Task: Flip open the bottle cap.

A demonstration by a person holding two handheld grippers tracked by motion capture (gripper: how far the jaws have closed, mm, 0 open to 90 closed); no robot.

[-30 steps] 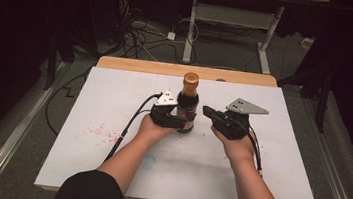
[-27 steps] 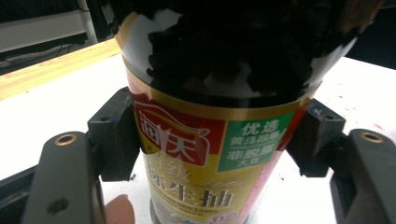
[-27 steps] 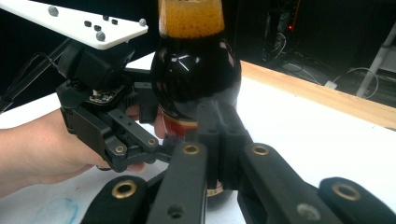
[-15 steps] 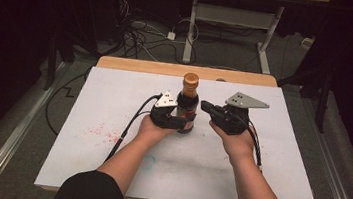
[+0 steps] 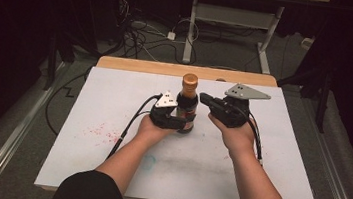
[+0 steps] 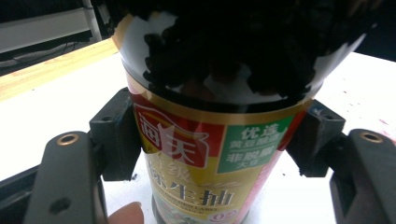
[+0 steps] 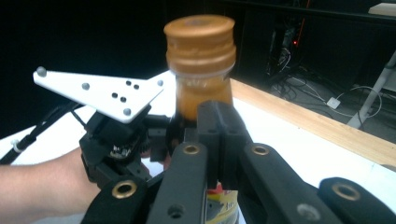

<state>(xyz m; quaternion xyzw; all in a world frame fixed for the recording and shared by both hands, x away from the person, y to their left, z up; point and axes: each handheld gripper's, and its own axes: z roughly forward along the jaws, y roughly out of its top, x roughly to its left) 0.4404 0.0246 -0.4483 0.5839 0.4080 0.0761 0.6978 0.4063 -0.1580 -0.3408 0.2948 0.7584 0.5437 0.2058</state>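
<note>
Upright on the white table top (image 5: 113,102), near its far middle: a dark sauce bottle (image 5: 186,111), long axis vertical, orange cap (image 5: 190,79) pointing straight up, red-and-gold label (image 6: 205,158) facing the left gripper's camera; clamped around the labelled body by the left gripper (image 5: 168,120), one jaw pressed to each side of the bottle in the left gripper view, so held firmly at mid-height; just right of the bottle, level with its neck, the right gripper (image 5: 208,101), jaws together with nothing between them in the right gripper view, tips near the neck below the cap but apparently not touching; beyond the bottle, a wooden table edge (image 5: 133,65), then cables on the floor (image 5: 136,34). Step in hand, by judgement: steadying the bottle for uncapping. Next move likely calls for opening the right jaws, bringing them round the cap, closing squarely, then twisting about the vertical axis against the left grip, without tipping the bottle.
</note>
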